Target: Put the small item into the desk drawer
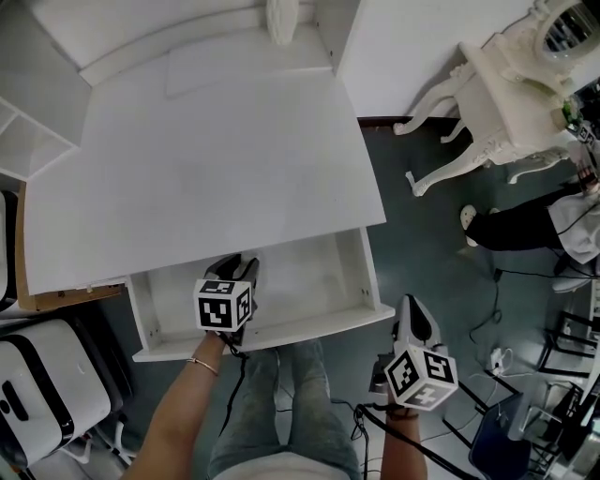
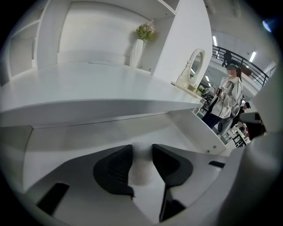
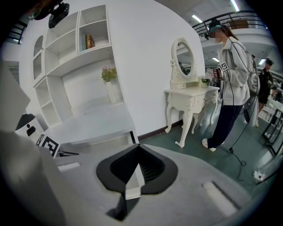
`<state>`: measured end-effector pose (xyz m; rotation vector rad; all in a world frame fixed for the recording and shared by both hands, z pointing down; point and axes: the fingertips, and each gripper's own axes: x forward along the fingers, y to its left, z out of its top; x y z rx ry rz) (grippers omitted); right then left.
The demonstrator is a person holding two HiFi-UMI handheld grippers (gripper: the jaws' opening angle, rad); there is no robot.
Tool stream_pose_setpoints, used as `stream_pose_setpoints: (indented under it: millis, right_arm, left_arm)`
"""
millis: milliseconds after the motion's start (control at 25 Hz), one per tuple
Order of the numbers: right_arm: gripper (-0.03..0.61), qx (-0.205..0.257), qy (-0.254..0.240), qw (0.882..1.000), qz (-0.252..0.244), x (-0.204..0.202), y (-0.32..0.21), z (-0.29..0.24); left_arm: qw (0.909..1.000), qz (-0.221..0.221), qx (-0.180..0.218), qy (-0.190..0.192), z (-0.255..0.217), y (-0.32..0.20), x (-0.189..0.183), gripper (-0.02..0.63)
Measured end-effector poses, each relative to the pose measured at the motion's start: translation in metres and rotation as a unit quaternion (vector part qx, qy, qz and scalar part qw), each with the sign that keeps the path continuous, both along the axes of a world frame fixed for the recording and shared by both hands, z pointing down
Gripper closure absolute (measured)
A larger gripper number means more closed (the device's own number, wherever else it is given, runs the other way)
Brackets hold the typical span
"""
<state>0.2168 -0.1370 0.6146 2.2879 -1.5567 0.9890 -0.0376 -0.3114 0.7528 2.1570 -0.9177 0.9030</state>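
Note:
The white desk [image 1: 216,169] has its drawer [image 1: 309,328] pulled out toward me. My left gripper [image 1: 241,266] reaches down into the drawer's left half. In the left gripper view a small pale rounded item [image 2: 142,172] fills the gap between the dark pads [image 2: 112,170] of the left gripper [image 2: 141,150], just above the drawer floor. The head view hides the item behind the gripper. My right gripper [image 1: 410,304] hangs outside the drawer, off its right front corner over the dark floor. In its own view the right gripper [image 3: 139,150] has its jaws together with nothing between them.
A white vase [image 1: 283,19] stands at the desk's back edge. An ornate white dressing table [image 1: 516,94] with a mirror is at the right, and a person [image 3: 230,79] stands beside it. A white case [image 1: 47,394] sits at lower left. Cables [image 1: 497,356] cross the floor at right.

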Motion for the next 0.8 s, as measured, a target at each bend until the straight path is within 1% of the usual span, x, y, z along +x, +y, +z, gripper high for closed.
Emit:
stream_pose_setpoints:
  millis: [120, 360, 520, 800]
  right_arm:
    - [0.574, -0.001, 0.0, 1.0, -0.004, -0.001, -0.002, 0.001]
    - [0.574, -0.002, 0.0, 1.0, -0.008, -0.002, -0.003, 0.0]
    - [0.574, 0.0, 0.001, 1.0, -0.011, 0.0, -0.004, -0.001]
    - [0.574, 0.013, 0.001, 1.0, -0.028, -0.01, -0.015, -0.011]
  left_arm:
    - [1.0, -0.003, -0.001, -0.001, 0.001, -0.001, 0.001, 0.468]
    - [0.9999, -0.01, -0.007, 0.012, 0.0, 0.0, -0.001, 0.447]
    - [0.9999, -0.006, -0.005, 0.013, -0.005, 0.001, 0.0, 0.433]
    - [0.9998, 0.007, -0.012, 0.016, -0.025, 0.01, -0.002, 0.433]
